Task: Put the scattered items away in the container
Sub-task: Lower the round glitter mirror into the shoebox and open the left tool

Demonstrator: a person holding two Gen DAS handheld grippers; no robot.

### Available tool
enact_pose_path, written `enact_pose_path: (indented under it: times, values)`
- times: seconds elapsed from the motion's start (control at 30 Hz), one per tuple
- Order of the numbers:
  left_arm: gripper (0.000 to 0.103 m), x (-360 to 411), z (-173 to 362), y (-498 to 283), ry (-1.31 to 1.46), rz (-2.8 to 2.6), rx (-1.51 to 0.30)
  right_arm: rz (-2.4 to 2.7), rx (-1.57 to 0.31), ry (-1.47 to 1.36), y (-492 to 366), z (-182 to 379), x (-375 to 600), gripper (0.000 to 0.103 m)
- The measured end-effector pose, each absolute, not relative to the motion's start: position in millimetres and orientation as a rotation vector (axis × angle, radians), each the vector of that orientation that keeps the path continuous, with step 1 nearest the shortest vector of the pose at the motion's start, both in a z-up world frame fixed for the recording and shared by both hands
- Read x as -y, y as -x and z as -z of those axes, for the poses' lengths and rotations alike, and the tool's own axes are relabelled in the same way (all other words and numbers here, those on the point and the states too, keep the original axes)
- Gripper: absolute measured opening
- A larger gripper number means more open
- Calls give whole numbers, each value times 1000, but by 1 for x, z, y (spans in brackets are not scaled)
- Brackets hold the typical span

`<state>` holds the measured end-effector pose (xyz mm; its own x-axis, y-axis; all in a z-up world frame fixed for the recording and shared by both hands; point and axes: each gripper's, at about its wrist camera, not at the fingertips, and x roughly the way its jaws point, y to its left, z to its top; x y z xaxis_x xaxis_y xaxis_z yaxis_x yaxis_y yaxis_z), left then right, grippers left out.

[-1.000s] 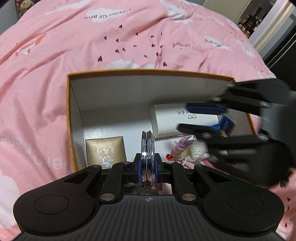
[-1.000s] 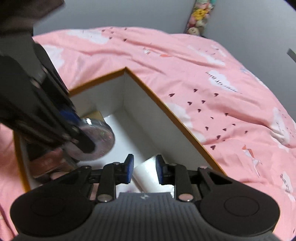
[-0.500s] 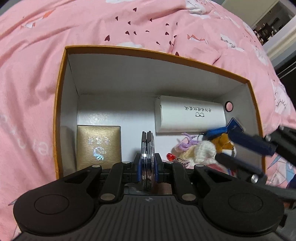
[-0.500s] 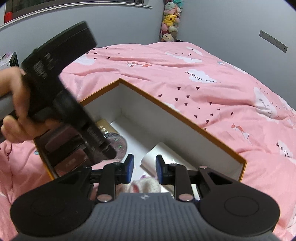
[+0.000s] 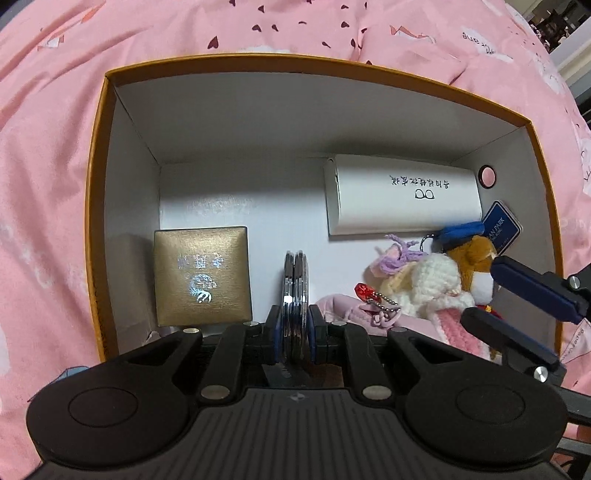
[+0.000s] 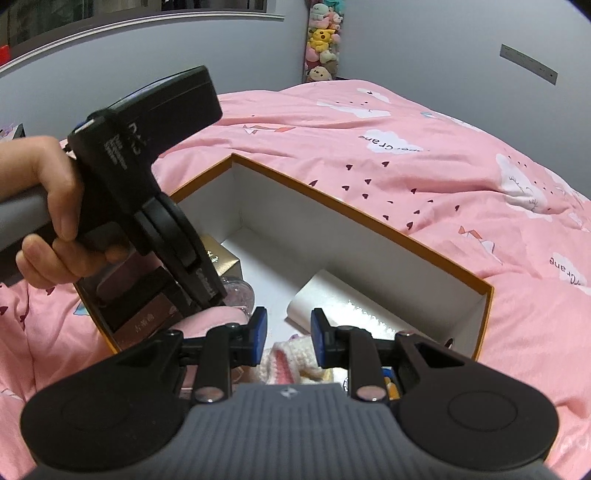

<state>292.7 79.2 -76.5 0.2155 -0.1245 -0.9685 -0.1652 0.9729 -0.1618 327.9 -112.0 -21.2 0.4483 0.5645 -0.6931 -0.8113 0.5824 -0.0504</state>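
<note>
An orange-rimmed white box (image 5: 96, 192) lies on the pink bed. My left gripper (image 5: 294, 334) is shut on a round silver compact (image 5: 294, 291), held on edge low inside the box. In the box lie a gold case (image 5: 201, 275), a white glasses case (image 5: 402, 199), plush keychains (image 5: 436, 280) and a pink pouch (image 5: 340, 308). My right gripper (image 6: 285, 336) is open and empty, at the box's right end above the plush toys (image 6: 291, 360); its fingers (image 5: 532, 291) show in the left wrist view. The left gripper's body (image 6: 147, 192) and the hand holding it show in the right wrist view.
The pink bedspread (image 6: 424, 177) surrounds the box (image 6: 369, 214) on all sides. A grey wall and a column of plush toys (image 6: 321, 40) stand behind the bed. A dark doorway (image 5: 554, 29) lies at the far right.
My left gripper has lowered toward the box with the compact in it. My right gripper has drawn back out of the box to its right end and stays open.
</note>
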Motion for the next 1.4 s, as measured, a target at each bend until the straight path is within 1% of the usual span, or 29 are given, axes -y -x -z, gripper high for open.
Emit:
enact_pose_path:
  times: [0.2, 0.3, 0.37, 0.5, 0.53, 0.57, 0.6, 0.83, 0.93, 1.03, 1.13, 1.2, 1.27, 1.4]
  values:
    - [16, -83, 68, -285, 244, -26, -1318, -864, -699, 378, -323, 24, 119, 28]
    - [18, -88, 57, -278, 254, -27, -1283, -853, -699, 356, -320, 23, 123, 28]
    - [22, -91, 50, -272, 253, -42, -1259, -846, -697, 341, -317, 22, 126, 29]
    - [22, -99, 36, -255, 269, -51, -1203, -835, -684, 324, -308, 19, 129, 30]
    - [22, -100, 32, -251, 272, -49, -1186, -832, -680, 319, -306, 17, 129, 31]
    - [22, -100, 29, -246, 272, -48, -1167, -828, -677, 312, -303, 16, 130, 36]
    - [22, -99, 26, -241, 270, -49, -1146, -821, -673, 303, -300, 14, 131, 38]
    - [22, -85, -2, -200, 227, -29, -975, -783, -665, 234, -281, 7, 142, 43]
    - [23, -78, -15, -181, 200, -11, -897, -758, -677, 199, -273, 4, 147, 51]
    - [26, -71, -24, -163, 175, 0, -840, -738, -694, 160, -265, 1, 152, 53]
    - [28, -66, -27, -150, 146, 13, -818, -713, -719, 134, -258, 1, 156, 59]
    - [28, -63, -27, -142, 125, 23, -814, -697, -745, 116, -255, 2, 159, 60]
    - [29, -61, -26, -135, 104, 34, -814, -681, -771, 96, -251, 3, 162, 65]
    - [33, -58, -21, -122, 81, 56, -829, -635, -820, 70, -244, 10, 168, 65]
